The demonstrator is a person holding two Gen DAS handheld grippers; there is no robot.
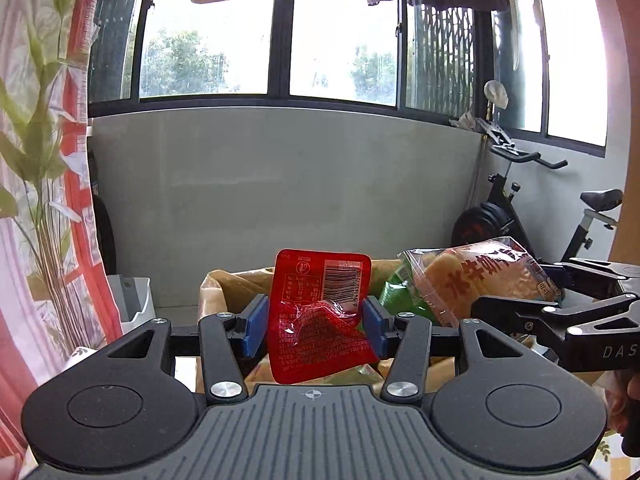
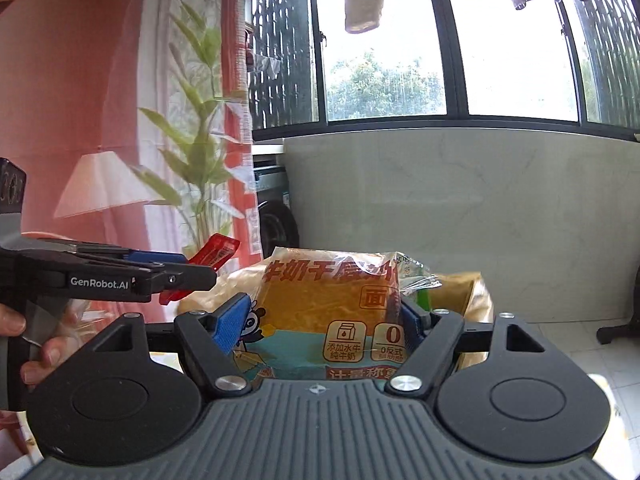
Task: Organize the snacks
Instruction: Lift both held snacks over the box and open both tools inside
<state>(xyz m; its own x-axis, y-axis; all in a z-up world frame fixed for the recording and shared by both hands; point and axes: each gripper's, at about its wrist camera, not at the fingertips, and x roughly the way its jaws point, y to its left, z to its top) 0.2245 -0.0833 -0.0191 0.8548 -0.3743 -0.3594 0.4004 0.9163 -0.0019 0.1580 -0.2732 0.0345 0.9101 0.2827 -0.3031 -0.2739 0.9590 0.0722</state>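
Note:
My left gripper (image 1: pixel 316 322) is shut on a small red snack packet (image 1: pixel 320 316) with a barcode; its blue pads press on both sides, and the packet is held up in the air. My right gripper (image 2: pixel 318 318) is shut on a clear bag of golden bread (image 2: pixel 332 304) with red lettering. In the left wrist view that bread bag (image 1: pixel 480 276) and the right gripper (image 1: pixel 552 308) appear at the right. The right wrist view has the left gripper (image 2: pixel 188 270) at the left with the red packet (image 2: pixel 214 254) sticking out. Behind both lies a crumpled yellowish bag (image 1: pixel 236 280) with green packaging (image 1: pixel 394 292) in it.
A grey low wall under dark-framed windows stands ahead, laundry hanging above. A leafy plant (image 1: pixel 36 128) and a red-and-white curtain (image 1: pixel 76 160) are at the left. An exercise bike (image 1: pixel 520 208) stands at the right. A hand (image 2: pixel 40 344) holds the left gripper's grip.

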